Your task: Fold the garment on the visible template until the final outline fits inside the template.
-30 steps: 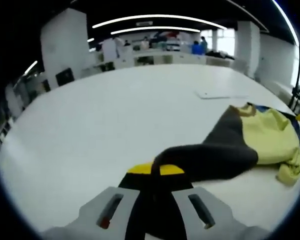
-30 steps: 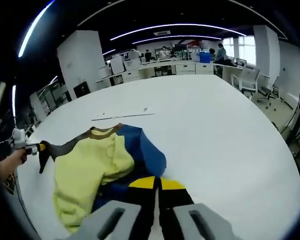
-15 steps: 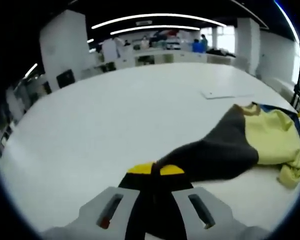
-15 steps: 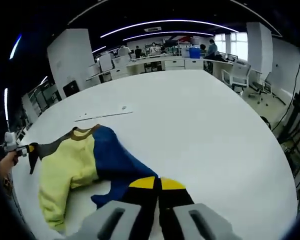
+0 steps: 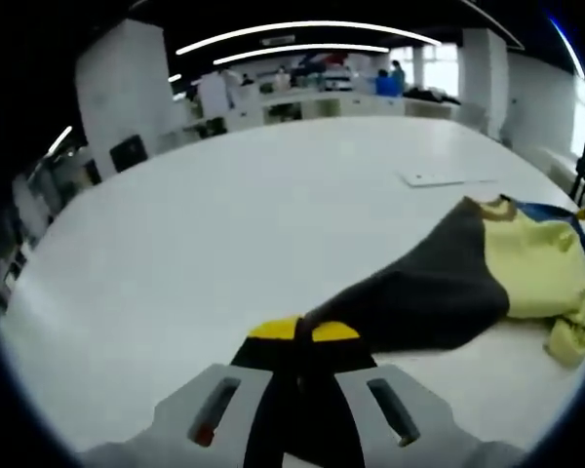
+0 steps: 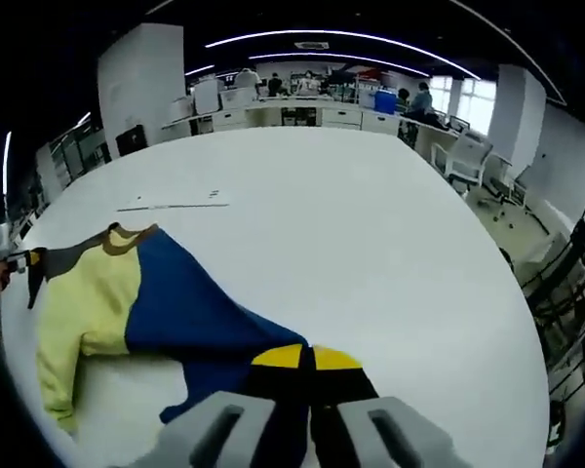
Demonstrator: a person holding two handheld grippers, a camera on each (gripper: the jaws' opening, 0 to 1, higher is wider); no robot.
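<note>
The garment is yellow in the body (image 5: 541,273), with a dark grey sleeve (image 5: 419,297) and a blue part (image 6: 190,307). It lies stretched on the white table (image 5: 224,224). My left gripper (image 5: 299,331) is shut on the end of the grey sleeve. My right gripper (image 6: 307,357) is shut on the blue part's edge. In the right gripper view the yellow body (image 6: 78,302) lies left of the blue, and the left gripper (image 6: 8,259) shows small at the far left with a hand on it. A thin flat template mark (image 6: 171,205) lies on the table beyond the garment, also visible as a pale sheet (image 5: 434,178).
The round white table (image 6: 390,253) spreads wide beyond the garment. Office chairs (image 6: 458,146) stand past its far edge. Desks with people (image 5: 302,88) fill the back of the room.
The right gripper has drawn the blue part out to the right, so the garment lies wider and flatter with more blue showing. The left gripper keeps the grey sleeve, now pulled straighter.
</note>
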